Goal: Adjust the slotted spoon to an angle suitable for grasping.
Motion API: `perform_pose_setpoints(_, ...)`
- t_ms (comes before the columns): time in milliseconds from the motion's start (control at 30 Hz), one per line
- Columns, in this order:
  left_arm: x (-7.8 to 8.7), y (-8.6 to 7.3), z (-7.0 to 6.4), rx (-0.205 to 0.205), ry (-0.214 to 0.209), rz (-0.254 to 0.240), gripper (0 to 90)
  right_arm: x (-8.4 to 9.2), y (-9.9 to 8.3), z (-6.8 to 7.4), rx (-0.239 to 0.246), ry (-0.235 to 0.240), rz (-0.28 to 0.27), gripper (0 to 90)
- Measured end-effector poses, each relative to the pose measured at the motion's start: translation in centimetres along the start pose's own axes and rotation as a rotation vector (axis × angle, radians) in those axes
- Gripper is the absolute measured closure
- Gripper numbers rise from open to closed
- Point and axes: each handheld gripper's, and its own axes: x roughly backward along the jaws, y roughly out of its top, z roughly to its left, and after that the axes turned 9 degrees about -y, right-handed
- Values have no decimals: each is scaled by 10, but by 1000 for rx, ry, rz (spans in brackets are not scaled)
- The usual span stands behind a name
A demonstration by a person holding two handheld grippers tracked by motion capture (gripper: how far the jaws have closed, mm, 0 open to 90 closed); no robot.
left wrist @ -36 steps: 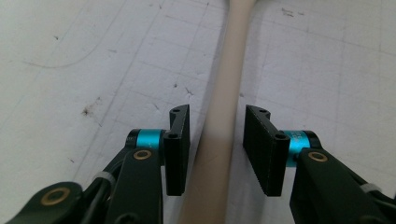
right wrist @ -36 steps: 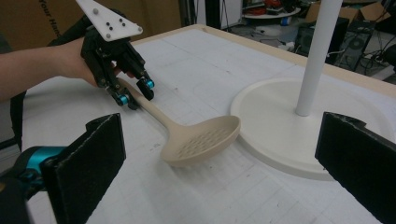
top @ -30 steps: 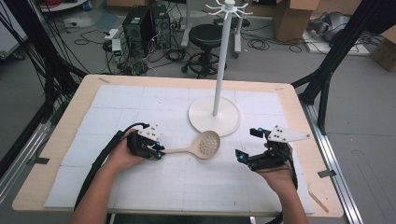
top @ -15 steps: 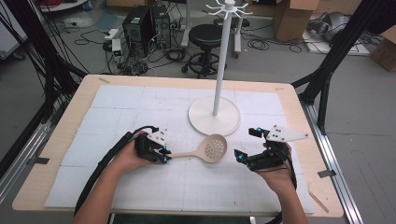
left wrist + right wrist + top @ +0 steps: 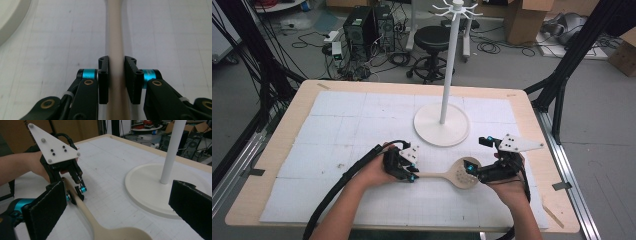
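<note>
A beige slotted spoon [image 5: 460,174] lies level just over the white mat. My left gripper [image 5: 412,172] is shut on its handle [image 5: 115,30], one black pad on each side. The spoon's bowl [image 5: 120,233] reaches in low between the jaws of my right gripper [image 5: 479,154]. That gripper stands open, its pads [image 5: 47,210] wide apart and not touching the bowl. In the right gripper view my left gripper [image 5: 77,191] shows farther off, gripping the handle under its grey plate. A white hook stand [image 5: 449,65] rises from its round base [image 5: 441,131] behind both grippers.
The stand's base [image 5: 150,185] lies close to the right gripper's far jaw, and its rim [image 5: 10,22] is off to the left gripper's side. A white gridded mat [image 5: 352,125] covers the wooden table [image 5: 297,107]. A stool [image 5: 432,37] and computers stand on the floor beyond.
My left gripper has carried the spoon rightwards across the mat, bringing its bowl up to the right gripper's jaws. The right hand has kept still.
</note>
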Motion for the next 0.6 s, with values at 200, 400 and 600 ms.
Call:
perform_pose_setpoints(200,-17,20,2,-26,-24,-12,749,1,0,0,-4,2,-3,5)
perform_pose_setpoints(400,-27,33,4,-35,-43,-19,749,2,0,-1,-4,5,0,5)
perform_pose_setpoints(600,-34,43,5,-40,-49,-13,749,4,-1,-2,-5,1,-5,5)
